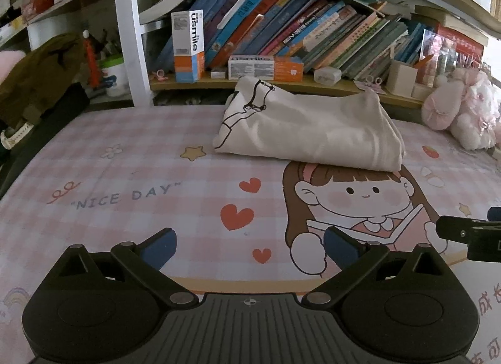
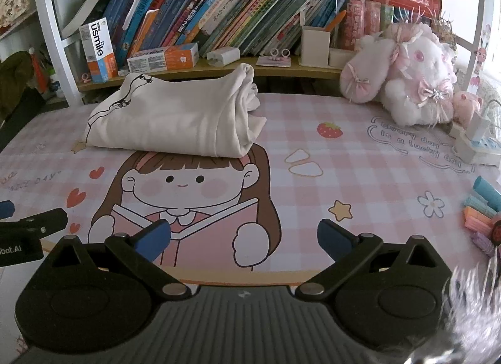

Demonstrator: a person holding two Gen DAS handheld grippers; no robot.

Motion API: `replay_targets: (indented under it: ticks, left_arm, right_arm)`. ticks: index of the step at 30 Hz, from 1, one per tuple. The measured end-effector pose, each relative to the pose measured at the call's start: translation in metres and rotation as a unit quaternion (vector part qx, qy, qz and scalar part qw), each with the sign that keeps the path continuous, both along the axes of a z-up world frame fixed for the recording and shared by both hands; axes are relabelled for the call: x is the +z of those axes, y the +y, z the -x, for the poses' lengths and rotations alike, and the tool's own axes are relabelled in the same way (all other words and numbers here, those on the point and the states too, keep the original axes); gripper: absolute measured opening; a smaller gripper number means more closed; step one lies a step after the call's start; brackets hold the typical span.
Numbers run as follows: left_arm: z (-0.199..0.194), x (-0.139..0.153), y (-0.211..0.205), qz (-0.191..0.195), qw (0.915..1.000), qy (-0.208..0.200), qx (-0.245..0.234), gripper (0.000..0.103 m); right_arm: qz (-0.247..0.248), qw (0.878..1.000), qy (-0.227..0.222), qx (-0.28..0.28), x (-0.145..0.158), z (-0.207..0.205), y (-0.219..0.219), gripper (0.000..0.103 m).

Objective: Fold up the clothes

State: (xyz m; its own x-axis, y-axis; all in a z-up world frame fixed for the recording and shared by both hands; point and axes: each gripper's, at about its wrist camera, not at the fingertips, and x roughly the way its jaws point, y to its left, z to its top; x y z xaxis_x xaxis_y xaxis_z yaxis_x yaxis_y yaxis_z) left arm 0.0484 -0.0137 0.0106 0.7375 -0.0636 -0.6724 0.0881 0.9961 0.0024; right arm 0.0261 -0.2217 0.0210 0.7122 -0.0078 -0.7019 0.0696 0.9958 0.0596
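Resting place of the garment: a folded cream garment point(image 1: 310, 132) with a black line drawing lies on the pink checked desk mat point(image 1: 131, 176), at the far side, just in front of the low bookshelf point(image 1: 281, 84).
Garment against the mat print: its near edge covers the top of the printed cartoon girl's point(image 2: 184, 182) head; in the right wrist view the rolled, layered end point(image 2: 247, 107) faces right.
Left gripper point(image 1: 249, 245): jaws spread wide, nothing between the blue pads point(image 1: 159, 246); it hangs over the near part of the mat, well apart from the garment.
Right gripper point(image 2: 244, 238): jaws equally wide, holding nothing, over the printed open book, well short of the garment.
Grippers together: side by side; each shows at the edge of the other's view.
Shelf: leaning books point(image 1: 281, 29), two usmile boxes, one upright point(image 1: 188, 46) and one lying flat point(image 1: 265, 67).
Right side: a pink and white plush toy point(image 2: 407, 76) on the mat's far corner, near the shelf; coloured pens point(image 2: 483, 207) at the right edge.
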Motion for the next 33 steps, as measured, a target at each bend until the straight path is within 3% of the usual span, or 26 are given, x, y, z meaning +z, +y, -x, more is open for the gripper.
replay_targets:
  ticks: [33]
  left_arm:
    - [0.0019,-0.001,-0.0083,-0.005,0.9995,0.015,-0.028,0.103]
  right_arm:
    - [-0.004,1.0,0.008,0.004,-0.0045,0.0019,0.0039,0.101]
